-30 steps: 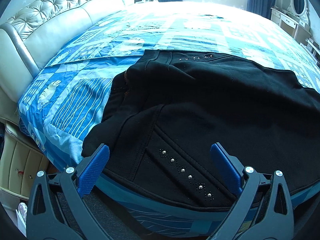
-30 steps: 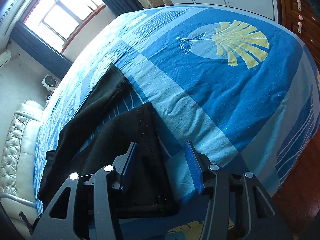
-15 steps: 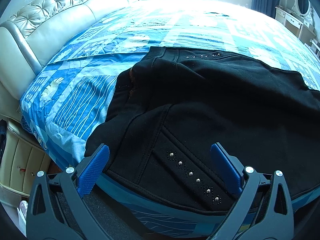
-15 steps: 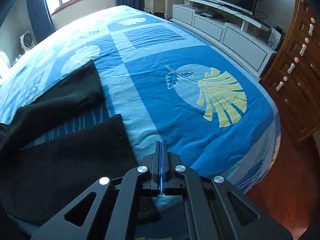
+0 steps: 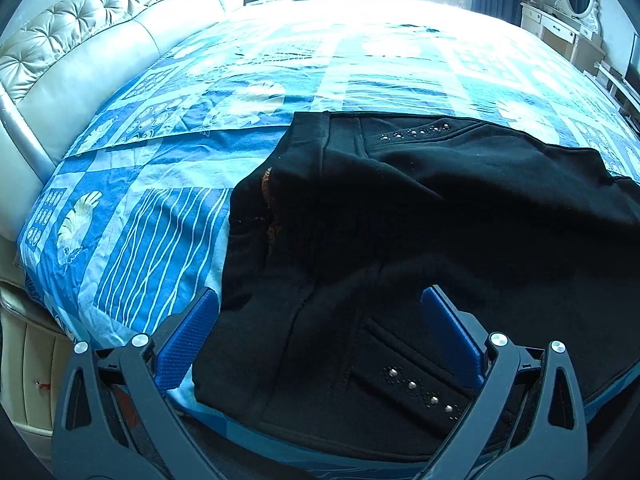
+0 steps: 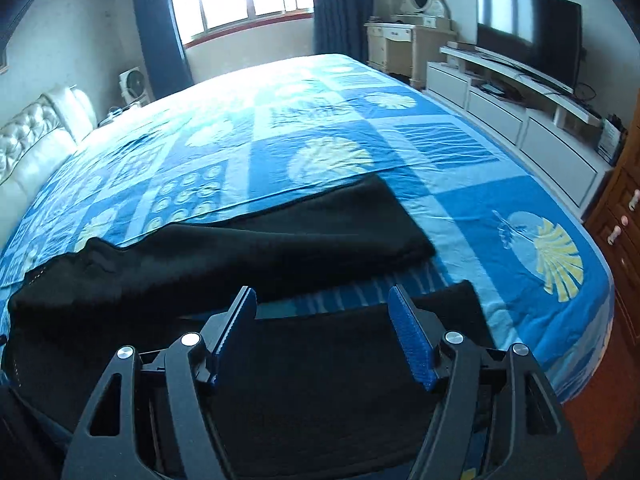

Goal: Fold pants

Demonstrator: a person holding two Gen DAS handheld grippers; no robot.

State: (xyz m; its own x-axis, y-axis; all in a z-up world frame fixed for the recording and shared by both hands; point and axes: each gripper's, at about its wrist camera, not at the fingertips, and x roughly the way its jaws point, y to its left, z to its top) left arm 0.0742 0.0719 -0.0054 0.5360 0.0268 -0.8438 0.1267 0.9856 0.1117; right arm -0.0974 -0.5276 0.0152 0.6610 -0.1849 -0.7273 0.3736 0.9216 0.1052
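Note:
Black pants (image 5: 400, 220) with small metal studs lie spread on the blue patterned bedspread (image 5: 160, 200). The left wrist view shows the waist end, with the open, empty left gripper (image 5: 320, 320) just above the near pocket at the bed's front edge. The right wrist view shows the two legs (image 6: 280, 240), one stretched across the bed and one nearer. The right gripper (image 6: 322, 322) is open and empty over the near leg's end.
A tufted cream headboard (image 5: 80, 40) borders the bed on the left. A TV (image 6: 528, 36) on a white cabinet (image 6: 520, 120) stands to the right, with a wooden dresser (image 6: 620, 232) near it. A vanity with mirror (image 6: 416, 12) stands by the window.
The left gripper moved forward over the waist. The right gripper swung round to face up the bed, shut half a second ago, and is now open again.

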